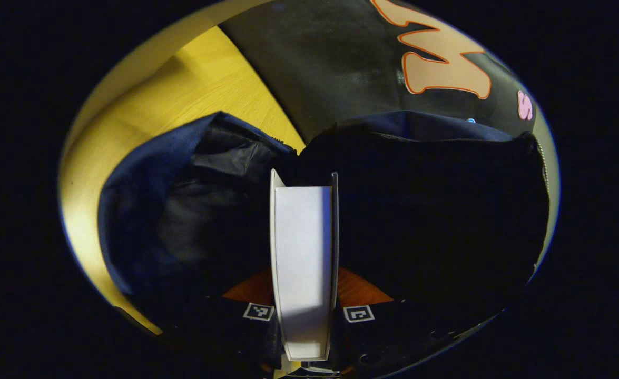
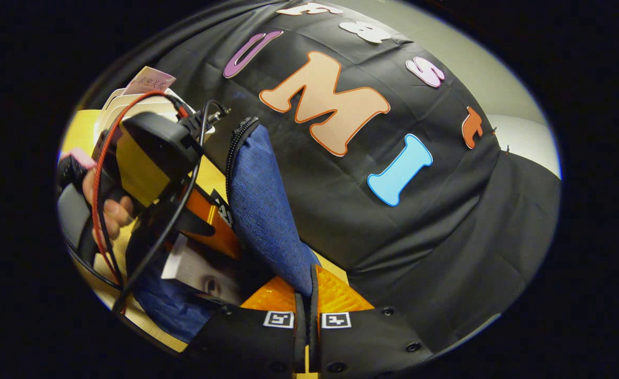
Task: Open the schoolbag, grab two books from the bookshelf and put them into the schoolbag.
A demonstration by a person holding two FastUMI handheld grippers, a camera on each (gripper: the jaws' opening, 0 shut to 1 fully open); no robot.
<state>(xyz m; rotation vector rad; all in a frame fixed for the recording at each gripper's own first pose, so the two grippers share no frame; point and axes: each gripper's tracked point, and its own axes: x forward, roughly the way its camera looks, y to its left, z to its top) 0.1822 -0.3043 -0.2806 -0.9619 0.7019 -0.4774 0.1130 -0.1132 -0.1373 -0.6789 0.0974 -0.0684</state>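
Note:
In the left gripper view my left gripper is shut on a book, held on edge with its white page block facing me. The book points down into the dark mouth of the open navy schoolbag. In the right gripper view my right gripper is shut on the rim of the schoolbag, holding the blue fabric up beside its zip. The same view shows the left gripper at the left, held by a hand, with the book sinking into the bag.
The bag rests on a yellow wooden table. White books and a pink card stand at the table's far left in the right gripper view. Cables trail from the left gripper. The black cloth wall rises right behind the bag.

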